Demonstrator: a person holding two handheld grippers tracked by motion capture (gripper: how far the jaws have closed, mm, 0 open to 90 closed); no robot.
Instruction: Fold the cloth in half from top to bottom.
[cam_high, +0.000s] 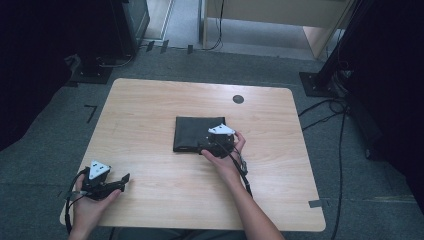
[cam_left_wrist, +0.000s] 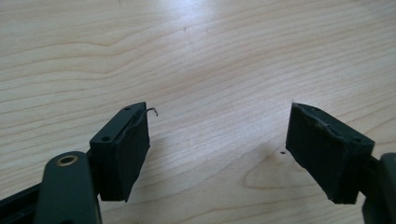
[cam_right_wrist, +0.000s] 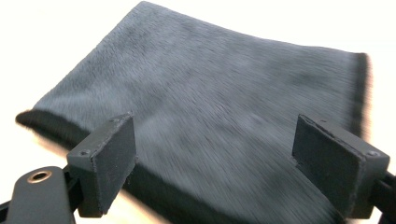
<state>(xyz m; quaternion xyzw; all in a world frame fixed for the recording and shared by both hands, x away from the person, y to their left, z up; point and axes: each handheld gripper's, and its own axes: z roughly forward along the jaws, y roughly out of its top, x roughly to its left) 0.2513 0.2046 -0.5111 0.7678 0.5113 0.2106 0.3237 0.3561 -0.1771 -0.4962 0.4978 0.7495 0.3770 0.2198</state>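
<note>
A folded dark grey cloth lies flat at the middle of the wooden table. My right gripper hovers at the cloth's near right corner, its jaws standing wide apart. In the right gripper view the fuzzy cloth spreads out beyond and under the right gripper, with nothing pinched between the pads. My left gripper rests near the table's front left corner, far from the cloth. In the left gripper view the left gripper is open over bare wood.
A small dark round cap sits in the tabletop at the back right. Black equipment stands and cables lie on the grey floor around the table. The person's forearms come in from the bottom edge.
</note>
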